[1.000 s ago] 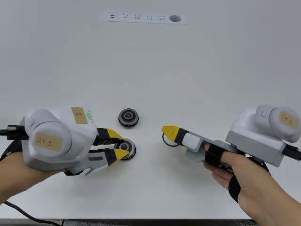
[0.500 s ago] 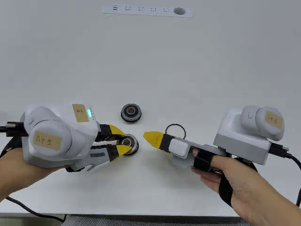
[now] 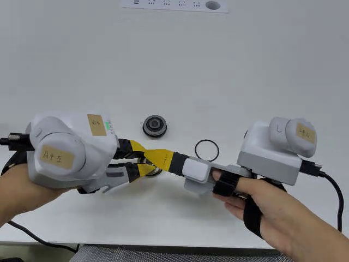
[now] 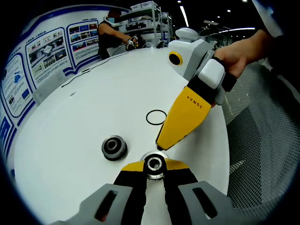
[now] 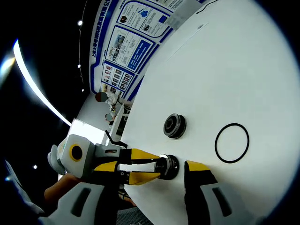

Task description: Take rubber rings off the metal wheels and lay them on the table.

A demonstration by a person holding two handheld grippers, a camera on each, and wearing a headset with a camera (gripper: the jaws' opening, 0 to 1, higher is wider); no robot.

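The left hand-held gripper point(image 4: 154, 167) is clenched on a metal wheel point(image 5: 167, 167), its two yellow tips pinching the wheel from either side low over the bench point(image 3: 245, 82). This is probably meant to brace the wheel so the other tool can work at its rim. The right hand-held gripper point(image 4: 161, 140) reaches in from the opposite side. In its own view its jaws stand apart and hold nothing, and one yellow tip sits just beside the wheel's edge, though it cannot be told whether they touch. That suits a jaw about to hook under the band and peel it off, but whether a band sits on this wheel is too small to tell. Just beyond the right hand-held gripper's tips, one loose rubber ring point(image 3: 206, 150) lies flat on the bench. Beyond the left hand-held gripper's tips a second wheel point(image 3: 155, 126) waits, dark-rimmed and apparently unstripped. A power strip point(image 3: 174, 4) lies far past both.
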